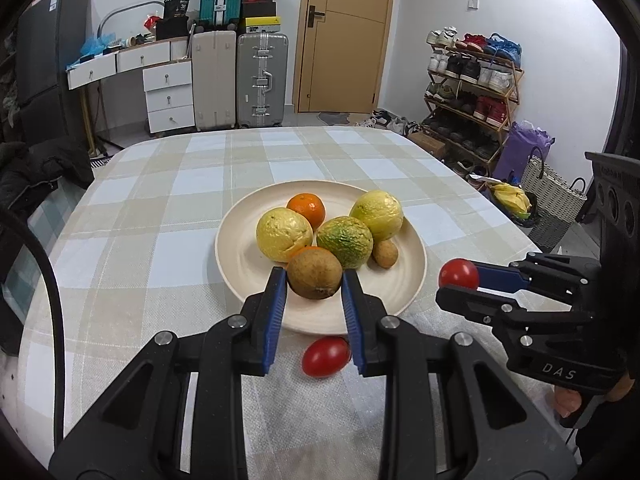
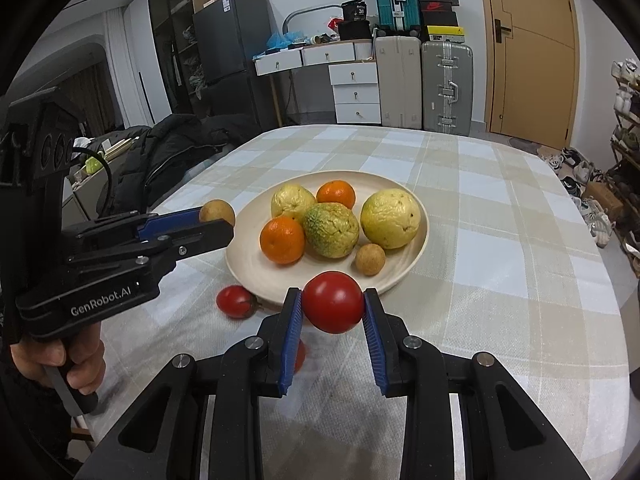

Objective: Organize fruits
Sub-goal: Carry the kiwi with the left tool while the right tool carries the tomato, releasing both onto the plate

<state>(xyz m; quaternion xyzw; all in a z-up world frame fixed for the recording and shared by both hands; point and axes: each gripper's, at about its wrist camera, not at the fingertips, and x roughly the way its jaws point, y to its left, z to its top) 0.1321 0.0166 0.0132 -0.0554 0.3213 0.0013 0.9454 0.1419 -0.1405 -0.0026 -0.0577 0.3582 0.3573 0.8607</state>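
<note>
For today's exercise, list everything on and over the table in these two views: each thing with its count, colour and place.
plate: 1, cream, table centre
yellow fruits: 2, on plate
green-yellow fruit: 1, plate middle
oranges: 2, on plate
brown fruits: 2, one on plate, one in left gripper
tomatoes: 2 clearly seen, red, one on cloth beside plate, one in right gripper
tablecloth: 1, beige-white check
left gripper: shut on brown fruit
right gripper: shut on tomato

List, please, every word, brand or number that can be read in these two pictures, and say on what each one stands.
"DAS": on the body of the right hand-held gripper.
"GenRobot.AI": on the body of the left hand-held gripper.
"38": on a black bag on the desk, partly legible.
Print on the stacked shoe boxes and the label on the fridge: too small to read.
</note>
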